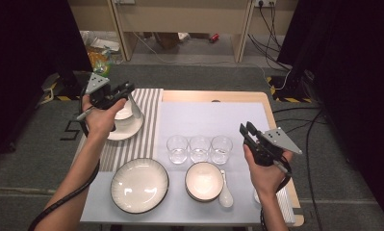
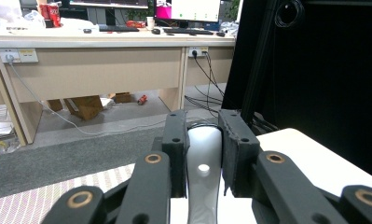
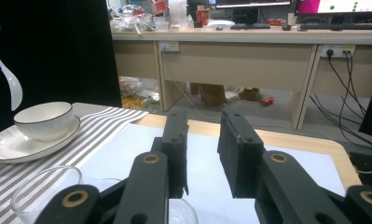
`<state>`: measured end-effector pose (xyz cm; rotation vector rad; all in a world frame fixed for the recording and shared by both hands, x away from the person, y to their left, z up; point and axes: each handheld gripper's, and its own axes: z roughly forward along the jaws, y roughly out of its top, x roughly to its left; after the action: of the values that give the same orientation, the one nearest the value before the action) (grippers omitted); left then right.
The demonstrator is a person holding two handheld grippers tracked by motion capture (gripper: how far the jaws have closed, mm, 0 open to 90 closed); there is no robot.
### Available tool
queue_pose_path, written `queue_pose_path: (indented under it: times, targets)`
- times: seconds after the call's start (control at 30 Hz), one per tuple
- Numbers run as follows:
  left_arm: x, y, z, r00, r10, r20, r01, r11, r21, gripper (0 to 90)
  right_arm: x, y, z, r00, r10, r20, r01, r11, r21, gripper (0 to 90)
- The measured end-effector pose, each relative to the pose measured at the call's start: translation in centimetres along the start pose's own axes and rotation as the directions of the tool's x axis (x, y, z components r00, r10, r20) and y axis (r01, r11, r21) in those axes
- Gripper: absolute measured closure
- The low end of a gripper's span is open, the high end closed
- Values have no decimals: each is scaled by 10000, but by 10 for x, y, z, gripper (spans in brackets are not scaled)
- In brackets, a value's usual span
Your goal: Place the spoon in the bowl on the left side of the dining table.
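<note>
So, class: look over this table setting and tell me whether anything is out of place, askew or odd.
One thing stands out: a white spoon is off the table, clamped in the left hand-held gripper above the small bowl on its plate. The other spoon lies beside its bowl. Nothing looks spilled or damaged.

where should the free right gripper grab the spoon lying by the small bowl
Grip the spoon by its handle, coming straight down from above. The handle lies flat along the bowl's right side, pointing away from the person, with open mat to its right. The right gripper stands open and empty.
</note>
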<state>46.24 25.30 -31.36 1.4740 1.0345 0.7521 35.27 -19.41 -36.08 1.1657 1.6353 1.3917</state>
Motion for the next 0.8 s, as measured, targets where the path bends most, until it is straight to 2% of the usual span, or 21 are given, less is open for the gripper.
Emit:
queue_pose_path:
  times: [0.07,0.1,0.27,0.8]
  targets:
    - [2,-1,1,10000,-25,-60,25,10000,7,730,1,0,-1,9999,133,15,-133,9998,129,703]
    - [3,-1,1,9999,-68,-95,68,10000,-8,730,0,-1,0,10000,24,-19,-24,10000,45,698]
    - [8,-2,4,9996,-45,-268,45,10000,12,730,0,-2,0,9999,119,-50,-119,9999,61,675]
    - [23,-3,15,9972,8,-754,-1,10000,91,730,0,-3,0,10000,51,-57,-50,10000,75,664]
